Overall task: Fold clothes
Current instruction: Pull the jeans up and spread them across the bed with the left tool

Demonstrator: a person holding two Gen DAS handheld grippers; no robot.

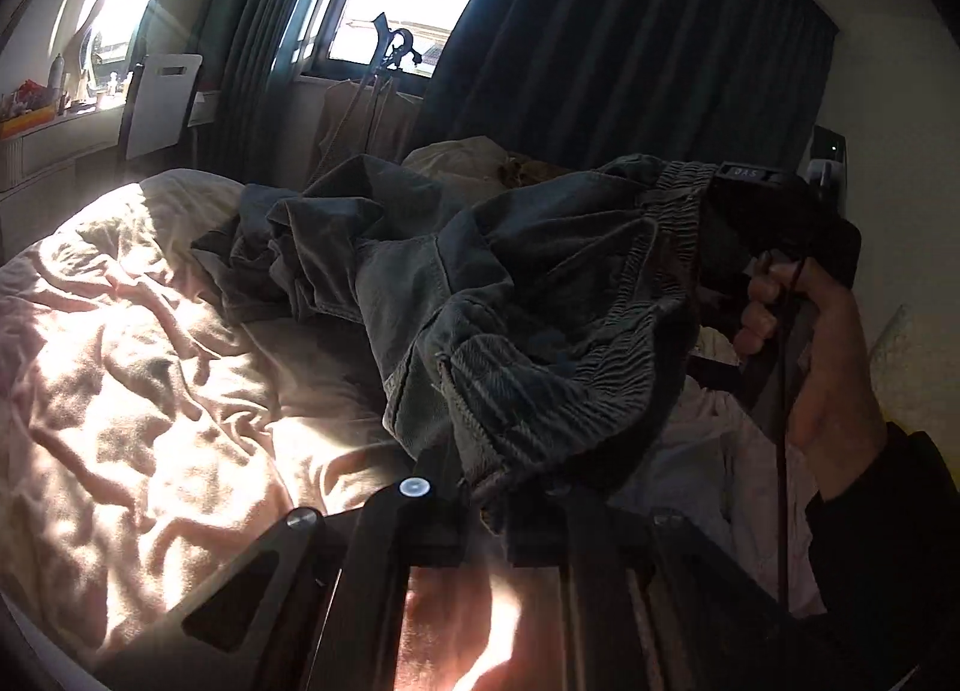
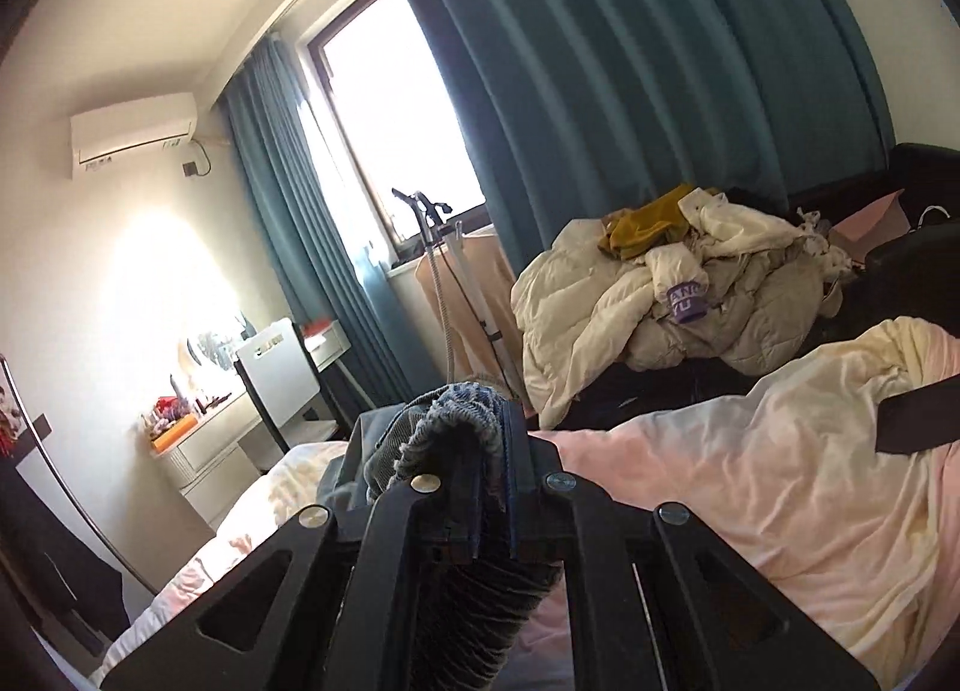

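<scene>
Grey-blue corduroy trousers [image 1: 510,283] with an elastic waistband hang crumpled above a bed with a pink sheet [image 1: 138,367]. My left gripper [image 1: 480,505] is shut on one end of the waistband at the bottom of the left wrist view. My right gripper [image 1: 714,199] grips the other end of the waistband at the right, held by a bare hand [image 1: 798,343]. In the right wrist view my right gripper [image 2: 480,487] is shut on a bunched fold of the corduroy waistband [image 2: 456,421]. The trouser legs trail down onto the bed.
A heap of cream jackets and a mustard garment [image 2: 678,283] lies at the far side of the bed. Dark teal curtains [image 2: 630,91] flank a bright window. A garment steamer stand [image 2: 438,247], a white chair [image 2: 282,379] and a cluttered dresser [image 2: 192,427] stand at the left.
</scene>
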